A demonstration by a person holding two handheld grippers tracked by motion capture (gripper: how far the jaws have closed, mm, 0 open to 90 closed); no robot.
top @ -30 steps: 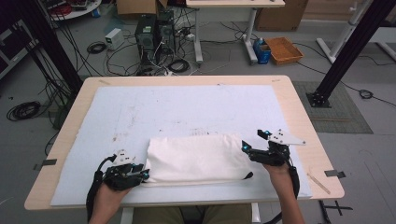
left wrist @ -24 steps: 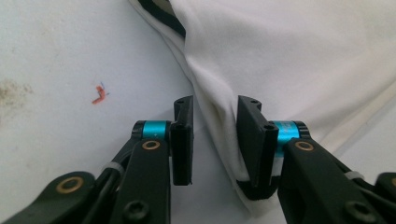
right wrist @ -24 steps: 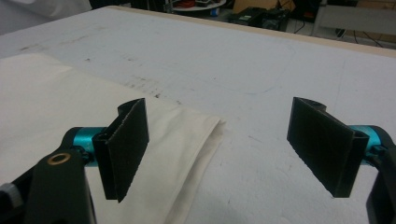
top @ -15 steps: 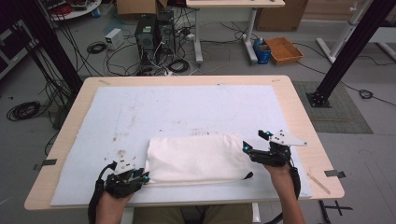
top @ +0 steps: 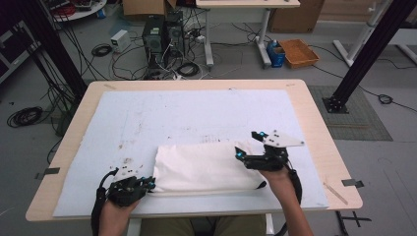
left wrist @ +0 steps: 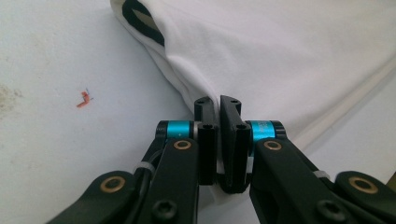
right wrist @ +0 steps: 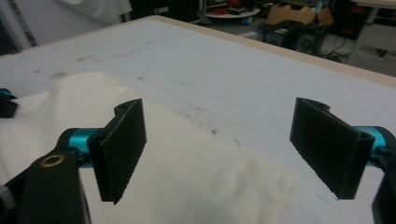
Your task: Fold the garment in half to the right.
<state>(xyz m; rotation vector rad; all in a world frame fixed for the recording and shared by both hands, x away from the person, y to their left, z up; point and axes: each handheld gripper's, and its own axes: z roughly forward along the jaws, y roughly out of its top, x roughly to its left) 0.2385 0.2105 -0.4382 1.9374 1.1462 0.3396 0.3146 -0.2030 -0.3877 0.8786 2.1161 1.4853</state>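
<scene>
Pinching the white cloth point(left wrist: 289, 56), the left gripper point(left wrist: 218, 109) has just closed; the right gripper point(right wrist: 217, 140) gapes wide.

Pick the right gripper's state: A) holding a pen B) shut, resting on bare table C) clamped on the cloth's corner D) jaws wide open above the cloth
D: in the right gripper view the right gripper has its jaws far apart over the white cloth, pinching nothing.

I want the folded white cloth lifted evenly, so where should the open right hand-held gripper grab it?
Probably the far right corner of the folded white cloth, entering from its right edge with jaws level. The left hand-held gripper already pinches the near left corner, and the right hand-held gripper hovers open over that end.
</scene>
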